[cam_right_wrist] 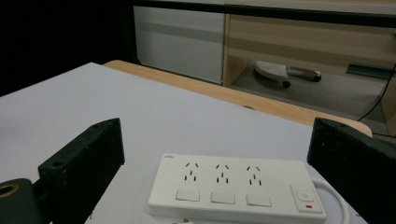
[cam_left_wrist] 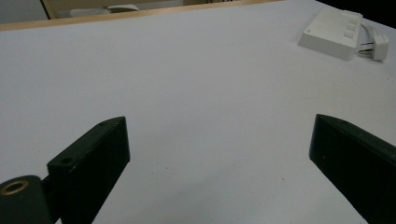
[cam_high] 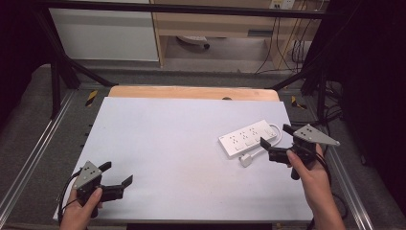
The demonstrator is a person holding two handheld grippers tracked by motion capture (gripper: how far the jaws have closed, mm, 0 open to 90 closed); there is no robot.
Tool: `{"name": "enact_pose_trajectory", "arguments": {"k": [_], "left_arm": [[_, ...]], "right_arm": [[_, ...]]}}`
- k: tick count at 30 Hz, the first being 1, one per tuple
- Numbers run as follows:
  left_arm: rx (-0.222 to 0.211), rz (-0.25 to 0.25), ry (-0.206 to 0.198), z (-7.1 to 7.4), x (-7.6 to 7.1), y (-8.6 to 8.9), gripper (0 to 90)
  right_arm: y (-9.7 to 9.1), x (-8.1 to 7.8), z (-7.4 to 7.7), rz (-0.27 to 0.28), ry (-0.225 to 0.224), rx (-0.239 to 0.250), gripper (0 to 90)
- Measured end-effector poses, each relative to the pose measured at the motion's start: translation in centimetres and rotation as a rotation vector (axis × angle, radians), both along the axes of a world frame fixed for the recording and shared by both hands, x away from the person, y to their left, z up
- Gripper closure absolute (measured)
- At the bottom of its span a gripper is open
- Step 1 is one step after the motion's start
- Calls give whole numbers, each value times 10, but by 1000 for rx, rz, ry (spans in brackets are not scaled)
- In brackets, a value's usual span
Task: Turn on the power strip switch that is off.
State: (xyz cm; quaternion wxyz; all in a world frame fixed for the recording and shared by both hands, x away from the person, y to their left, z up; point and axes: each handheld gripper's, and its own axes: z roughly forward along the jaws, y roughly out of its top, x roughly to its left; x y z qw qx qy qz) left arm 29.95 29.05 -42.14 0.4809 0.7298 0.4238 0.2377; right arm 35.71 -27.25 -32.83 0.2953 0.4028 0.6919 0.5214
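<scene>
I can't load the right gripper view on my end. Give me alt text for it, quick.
A white power strip with three outlet sets, three switches below them and a red-marked button at its right end lies flat on the pale table, framed between the open right gripper. Its white cable loops off at the right; beyond the table's wooden far edge stands a wooden shelf unit.

The person's left hand (cam_high: 82,208) holds the left gripper (cam_high: 117,176) low at the near left corner, its jaws spread wide with nothing between them. The right hand (cam_high: 311,175) holds the right gripper (cam_high: 276,136) farther forward on the right side, jaws likewise wide apart, pointing leftward.
</scene>
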Motion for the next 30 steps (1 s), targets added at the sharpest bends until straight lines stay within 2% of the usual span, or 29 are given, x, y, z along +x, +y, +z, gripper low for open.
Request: {"name": "enact_pose_trajectory", "arguments": {"k": [2, 9, 13, 17, 24, 26, 28, 30], "left_arm": [[3, 0, 1, 0, 0, 0, 52], [6, -2, 7, -1, 0, -1, 51], [7, 2, 7, -1, 1, 0, 51], [0, 7, 10, -1, 1, 1, 51], [1, 4, 16, -2, 1, -1, 51], [6, 2, 12, -1, 1, -1, 51], [7, 1, 10, -1, 1, 0, 52], [6, 1, 9, -1, 1, 0, 51]], "right_arm": [[-5, -5, -2, -8, -1, 18, 42], [-19, -17, -14, -23, 10, 33, 45], [-24, -22, -24, -32, 16, 31, 49], [-30, -26, -40, -66, 20, 34, 57], [-33, -27, -83, -51, 82, 30, 54], [-31, -25, -95, -27, 124, 32, 63], [-28, -22, -104, 3, 162, -6, 58], [-26, -20, -109, -11, 196, -58, 56]]}}
